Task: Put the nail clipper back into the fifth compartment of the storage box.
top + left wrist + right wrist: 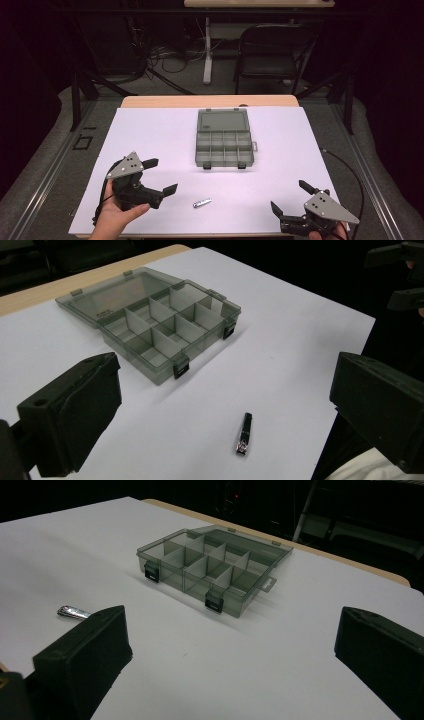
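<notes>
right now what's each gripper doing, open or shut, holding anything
Left gripper: open, holding nothing, fingers spread above the white sheet.
Right gripper: open, holding nothing.

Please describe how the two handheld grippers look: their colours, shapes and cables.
Both are black. The left gripper and the right gripper each carry a grey three-cornered plate with small holes on top and have two blocky black jaws. A black cable trails from the right one.

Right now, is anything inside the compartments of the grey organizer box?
The organizer box lies open and its visible compartments look empty. The nail clipper lies outside on the white sheet. The dividers hide small corners of some compartment floors.
</notes>
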The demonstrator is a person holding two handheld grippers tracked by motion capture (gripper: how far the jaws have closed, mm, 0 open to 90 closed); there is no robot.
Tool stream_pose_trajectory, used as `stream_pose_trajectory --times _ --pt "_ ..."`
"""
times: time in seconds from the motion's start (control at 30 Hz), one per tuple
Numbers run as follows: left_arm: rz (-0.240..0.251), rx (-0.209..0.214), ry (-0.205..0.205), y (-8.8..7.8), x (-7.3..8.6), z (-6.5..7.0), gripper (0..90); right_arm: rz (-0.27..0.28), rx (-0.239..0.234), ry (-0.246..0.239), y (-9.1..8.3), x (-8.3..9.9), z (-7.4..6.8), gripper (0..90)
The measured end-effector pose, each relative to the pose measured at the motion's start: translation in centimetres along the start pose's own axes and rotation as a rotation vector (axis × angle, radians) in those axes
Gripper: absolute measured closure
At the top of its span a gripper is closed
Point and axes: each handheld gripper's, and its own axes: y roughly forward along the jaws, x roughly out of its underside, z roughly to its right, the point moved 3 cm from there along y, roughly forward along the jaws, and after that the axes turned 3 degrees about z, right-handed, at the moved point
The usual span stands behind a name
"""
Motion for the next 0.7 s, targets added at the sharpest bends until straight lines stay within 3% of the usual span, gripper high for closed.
stream_pose_trajectory --times 0.53,0.7 --pt "-0.106 0.003 0.032 1.6 -0.2 0.4 1.6 -0.006 0.006 -0.002 0.1 0.1 0.0 1.6" --pt "-0.135 0.018 0.042 2.2 -0.2 0.6 6.2 -0.001 0.003 -0.003 0.1 0.1 0.0 1.8"
